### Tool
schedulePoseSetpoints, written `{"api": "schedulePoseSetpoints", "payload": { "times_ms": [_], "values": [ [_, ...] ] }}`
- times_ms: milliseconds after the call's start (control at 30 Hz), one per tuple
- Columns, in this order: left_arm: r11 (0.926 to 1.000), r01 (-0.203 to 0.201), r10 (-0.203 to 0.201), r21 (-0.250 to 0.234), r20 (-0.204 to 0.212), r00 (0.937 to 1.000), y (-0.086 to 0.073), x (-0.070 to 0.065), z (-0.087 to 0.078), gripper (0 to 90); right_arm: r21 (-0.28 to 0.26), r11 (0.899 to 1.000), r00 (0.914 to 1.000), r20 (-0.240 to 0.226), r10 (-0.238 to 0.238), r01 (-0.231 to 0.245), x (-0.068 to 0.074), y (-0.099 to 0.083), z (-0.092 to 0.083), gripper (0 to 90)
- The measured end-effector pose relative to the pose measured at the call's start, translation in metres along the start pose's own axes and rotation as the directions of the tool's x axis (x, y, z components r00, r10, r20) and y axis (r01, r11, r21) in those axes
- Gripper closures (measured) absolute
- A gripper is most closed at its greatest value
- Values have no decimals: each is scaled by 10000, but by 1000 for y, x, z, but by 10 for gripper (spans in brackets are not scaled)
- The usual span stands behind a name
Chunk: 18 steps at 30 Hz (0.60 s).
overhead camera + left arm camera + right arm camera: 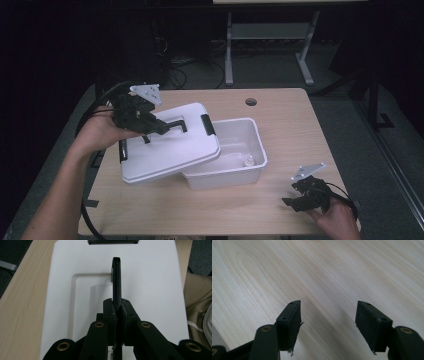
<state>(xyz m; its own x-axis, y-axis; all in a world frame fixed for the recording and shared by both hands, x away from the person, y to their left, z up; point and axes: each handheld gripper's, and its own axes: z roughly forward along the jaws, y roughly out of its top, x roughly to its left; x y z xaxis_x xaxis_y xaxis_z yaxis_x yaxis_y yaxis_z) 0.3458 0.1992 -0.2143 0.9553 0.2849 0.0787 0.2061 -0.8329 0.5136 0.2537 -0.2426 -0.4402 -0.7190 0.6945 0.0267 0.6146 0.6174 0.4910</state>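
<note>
The lid [170, 150] and box [235, 160] are plain white, the lid's handle [116, 282] and latches [207, 125] black, both grippers' fingers [289, 325] black, and the surface [295, 125] pale wood grain.

The lid [170, 150] is white plastic, rectangular with rounded corners, and it has a black handle [175, 125] in a shallow recess on its top. A black clasp [208, 125] sits on one short edge and another one on the opposite short edge. The lid is lifted and tilted, and it partly covers the left part of the box [252, 150]. The handle stands upright and is clamped by its thin bar. The box is white, open and rectangular, and it stands on the wooden table. Inside it, near the front right corner, there is a small white bottle [248, 161].
</note>
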Motion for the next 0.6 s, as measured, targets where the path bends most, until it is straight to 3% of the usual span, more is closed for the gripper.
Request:
{"api": "schedulePoseSetpoints", "payload": {
  "times_ms": [600],
  "values": [
    [9991, -418, 419, -42, 418, 9982, 29, 3, 30, 841, -73, 9999, 9999, -71, 90, -90, 0, -1, -1, 366]
  ]
}}
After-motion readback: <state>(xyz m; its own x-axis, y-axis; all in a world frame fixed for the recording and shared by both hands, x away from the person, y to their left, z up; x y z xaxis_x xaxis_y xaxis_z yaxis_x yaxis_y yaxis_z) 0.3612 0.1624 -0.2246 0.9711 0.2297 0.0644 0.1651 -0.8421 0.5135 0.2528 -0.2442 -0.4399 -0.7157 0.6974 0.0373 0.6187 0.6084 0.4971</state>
